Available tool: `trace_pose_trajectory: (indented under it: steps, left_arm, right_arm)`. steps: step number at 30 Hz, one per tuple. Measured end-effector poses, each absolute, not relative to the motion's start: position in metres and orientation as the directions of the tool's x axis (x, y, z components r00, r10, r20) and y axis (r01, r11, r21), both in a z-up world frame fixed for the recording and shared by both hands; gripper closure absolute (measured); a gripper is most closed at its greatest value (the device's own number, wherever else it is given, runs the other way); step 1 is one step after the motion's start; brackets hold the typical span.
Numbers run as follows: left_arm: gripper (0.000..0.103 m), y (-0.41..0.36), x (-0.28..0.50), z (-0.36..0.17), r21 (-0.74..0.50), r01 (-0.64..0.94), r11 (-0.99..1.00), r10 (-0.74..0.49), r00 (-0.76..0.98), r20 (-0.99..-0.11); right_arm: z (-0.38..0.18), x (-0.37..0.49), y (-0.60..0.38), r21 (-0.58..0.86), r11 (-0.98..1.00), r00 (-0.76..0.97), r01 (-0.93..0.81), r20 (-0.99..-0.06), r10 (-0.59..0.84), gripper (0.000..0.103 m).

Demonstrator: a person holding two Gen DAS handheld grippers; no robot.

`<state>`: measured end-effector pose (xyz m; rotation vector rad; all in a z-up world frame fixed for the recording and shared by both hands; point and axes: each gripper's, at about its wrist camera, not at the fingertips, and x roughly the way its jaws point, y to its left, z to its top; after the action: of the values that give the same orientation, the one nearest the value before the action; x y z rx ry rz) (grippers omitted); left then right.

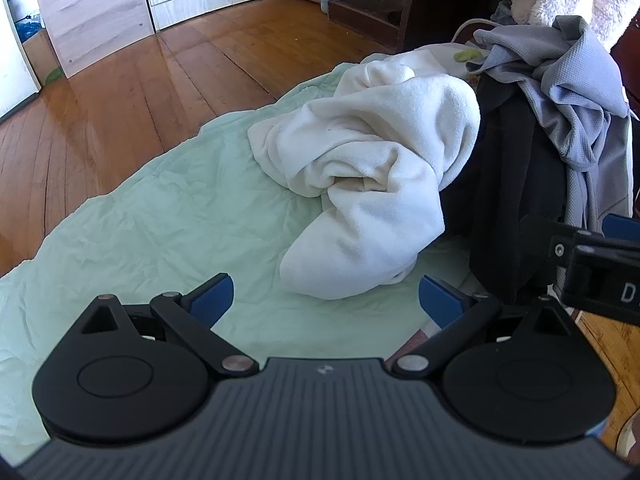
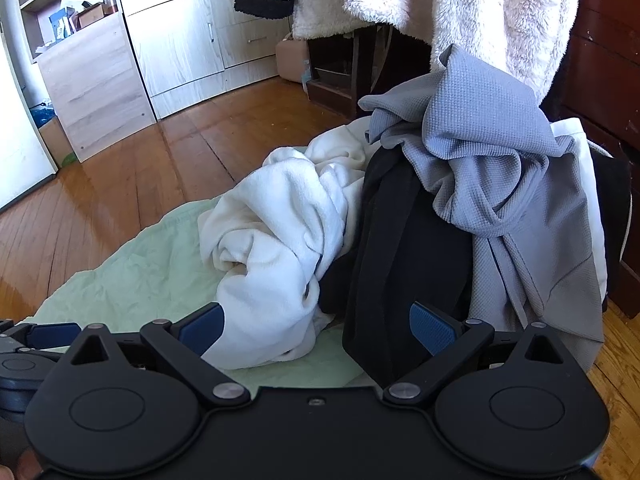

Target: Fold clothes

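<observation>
Step in hand: picking a garment, nothing folded yet. Your left gripper (image 1: pixel 326 300) and right gripper (image 2: pixel 316 324) both gape wide, empty. The white fleece (image 1: pixel 368 184) lies crumpled mid-frame on the green sheet (image 1: pixel 160 216), touching the black garment (image 2: pixel 400 264). Next: pinch one fleece edge, draw it clear.

"D" on right tool (image 1: pixel 600 272) (cut off)

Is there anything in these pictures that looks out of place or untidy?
Yes. The white garment, black garment and grey garment lie crumpled in one heap on the wrinkled green sheet, none folded. Nothing looks spilled or damaged.
</observation>
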<state>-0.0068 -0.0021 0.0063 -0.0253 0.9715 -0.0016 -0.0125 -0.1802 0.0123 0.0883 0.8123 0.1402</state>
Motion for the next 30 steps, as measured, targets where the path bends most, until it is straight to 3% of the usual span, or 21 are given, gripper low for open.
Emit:
trace_pose_trajectory:
  steps: [16,21,23,27,28,30]
  left_arm:
    - [0.002,-0.005,-0.006,0.006,-0.022,0.000,1.000,-0.018,0.558,-0.830]
    - [0.002,0.005,0.002,-0.003,-0.024,-0.034,0.999,-0.001,0.550,-0.835]
    - [0.002,0.011,0.008,-0.010,-0.010,-0.062,0.998,0.026,0.551,-0.834]
    - [0.002,0.029,0.017,-0.017,-0.140,-0.079,0.987,-0.060,0.624,-0.779]
    - [0.002,0.033,0.019,-0.019,-0.173,-0.082,0.982,-0.081,0.642,-0.762]
    - [0.002,0.032,0.026,-0.025,-0.164,-0.081,0.983,-0.074,0.646,-0.759]
  right_arm:
    - [0.009,-0.012,-0.179,0.128,0.986,0.676,-0.106,-0.718,0.166,0.002]
    - [0.011,-0.003,-0.179,0.106,0.979,0.721,-0.176,-0.663,0.201,0.003]
    - [0.007,0.008,-0.180,0.109,0.970,0.731,-0.215,-0.641,0.234,0.010]
    - [-0.007,0.045,-0.180,0.135,0.943,0.715,-0.305,-0.621,0.321,0.021]
    - [-0.010,0.053,-0.179,0.129,0.937,0.717,-0.325,-0.613,0.333,0.029]
    - [-0.018,0.071,-0.172,0.092,0.932,0.711,-0.351,-0.622,0.329,0.031]
